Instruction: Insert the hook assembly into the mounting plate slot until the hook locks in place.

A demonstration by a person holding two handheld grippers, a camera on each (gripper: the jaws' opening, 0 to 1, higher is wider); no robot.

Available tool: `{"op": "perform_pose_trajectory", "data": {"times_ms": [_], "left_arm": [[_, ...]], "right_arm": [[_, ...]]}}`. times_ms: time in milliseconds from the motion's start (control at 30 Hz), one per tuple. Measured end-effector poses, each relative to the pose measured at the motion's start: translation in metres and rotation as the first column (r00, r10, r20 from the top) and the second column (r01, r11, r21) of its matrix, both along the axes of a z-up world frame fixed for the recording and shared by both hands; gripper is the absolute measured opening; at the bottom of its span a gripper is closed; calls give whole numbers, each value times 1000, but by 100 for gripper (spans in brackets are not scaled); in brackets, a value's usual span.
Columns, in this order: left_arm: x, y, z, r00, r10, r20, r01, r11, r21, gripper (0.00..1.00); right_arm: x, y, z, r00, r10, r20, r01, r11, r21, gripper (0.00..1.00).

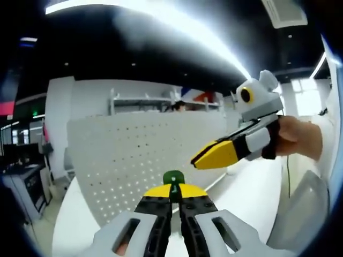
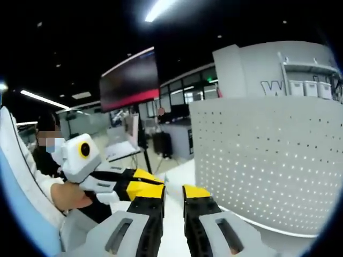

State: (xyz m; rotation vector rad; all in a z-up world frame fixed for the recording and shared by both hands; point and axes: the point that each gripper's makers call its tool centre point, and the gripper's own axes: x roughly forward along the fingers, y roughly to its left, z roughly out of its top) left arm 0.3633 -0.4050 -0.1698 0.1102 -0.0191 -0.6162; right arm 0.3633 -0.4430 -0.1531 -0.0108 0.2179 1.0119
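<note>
Left tongs (image 1: 175, 199), nearest the lens, pinch a small green hook (image 1: 173, 178) between nearly closed yellow tips. Behind it stands the white perforated mounting plate (image 1: 134, 155) on the tabletop (image 1: 252, 187). Right tongs (image 1: 206, 156) hover at 2 o'clock; their own view (image 2: 173, 195) shows a narrow gap, nothing held.

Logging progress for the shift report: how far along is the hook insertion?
Done: the left gripper is shut on a green hook. In hand: it is held up facing the white pegboard. Left: nothing is inserted yet. The right gripper looks open and empty.
</note>
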Motion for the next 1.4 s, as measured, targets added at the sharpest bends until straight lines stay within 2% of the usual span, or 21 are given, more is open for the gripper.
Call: {"op": "perform_pose_trajectory", "data": {"times_ms": [567,767,1100,1267,1400], "left_arm": [[15,19,17,998,60,20,-60,998,-20,4],[20,23,21,997,74,26,-74,997,-22,4],[25,31,23,996,90,26,-89,996,-27,4],[20,38,27,995,97,35,-96,995,-39,3],[15,45,24,993,114,26,-113,993,-37,3]], "right_arm": [[4,-23,9,995,-75,65,75,997,-1,28],[6,-30,15,991,-106,85,105,994,25,35],[4,-44,15,987,-139,84,137,990,36,37],[-3,-47,18,985,-148,93,144,989,44,37],[-9,-48,9,982,-156,104,152,987,47,37]]}}
